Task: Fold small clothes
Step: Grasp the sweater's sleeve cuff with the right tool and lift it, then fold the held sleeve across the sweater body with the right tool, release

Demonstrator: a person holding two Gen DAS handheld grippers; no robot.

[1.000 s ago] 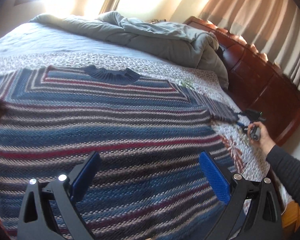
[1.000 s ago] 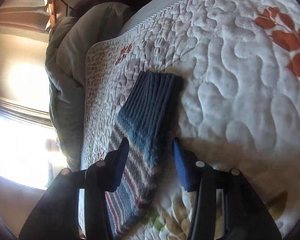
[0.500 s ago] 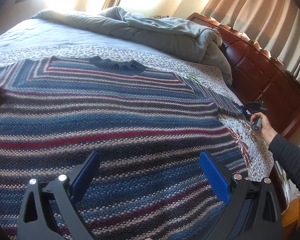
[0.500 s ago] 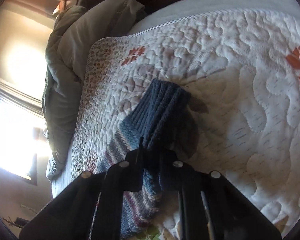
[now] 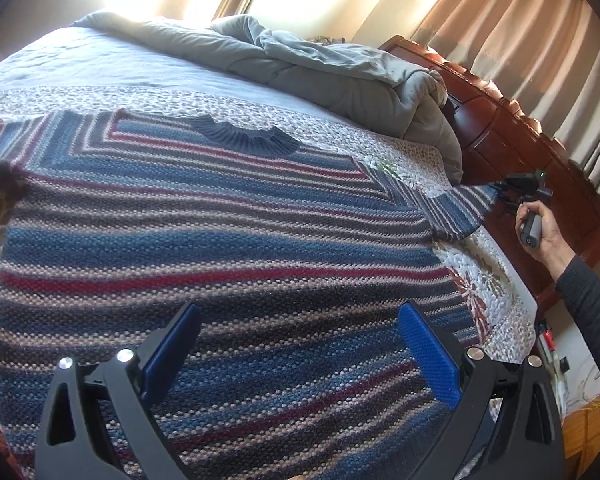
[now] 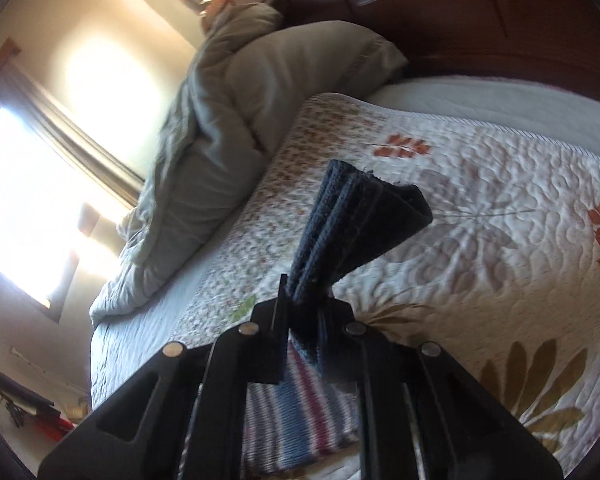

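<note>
A blue, red and grey striped knitted sweater (image 5: 220,248) lies spread flat on the white quilted bedspread with leaf prints (image 6: 500,208), its dark ribbed collar (image 5: 244,138) toward a rumpled grey-green duvet (image 5: 320,76). The left gripper (image 5: 296,344) hovers over the sweater's lower part, its blue-padded fingers (image 5: 428,356) wide apart with nothing between them. The right gripper (image 6: 304,308) is clamped on the dark blue ribbed cuff (image 6: 360,228) of one sleeve, lifting it clear of the bedspread. A hand (image 5: 540,232) in a dark sleeve holds it beside the red-brown wooden headboard (image 5: 540,168).
</note>
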